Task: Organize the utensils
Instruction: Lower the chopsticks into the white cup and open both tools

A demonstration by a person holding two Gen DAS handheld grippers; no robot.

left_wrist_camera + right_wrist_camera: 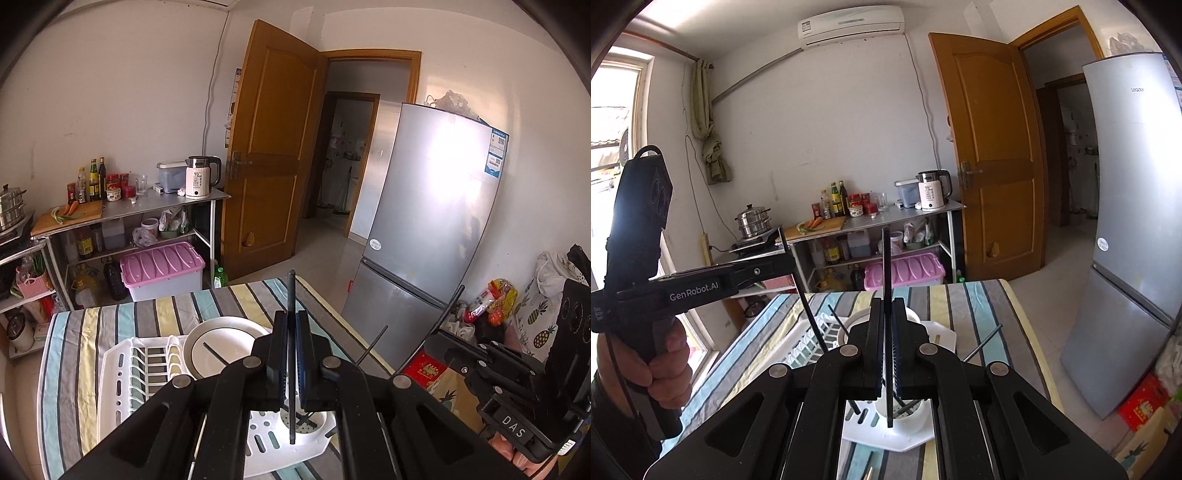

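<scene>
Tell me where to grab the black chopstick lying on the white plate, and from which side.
Probably the exposed stretch of the chopstick, coming down from above with the jaws set crosswise to it. It is thin and lies low inside the white plate, so a sideways approach would likely meet the raised rim first.

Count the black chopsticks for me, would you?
4 clear: one chopstick in the left gripper, one in the right gripper, one on the plate, one slanting up at right, base hidden. More may sit in the white cup.
</scene>
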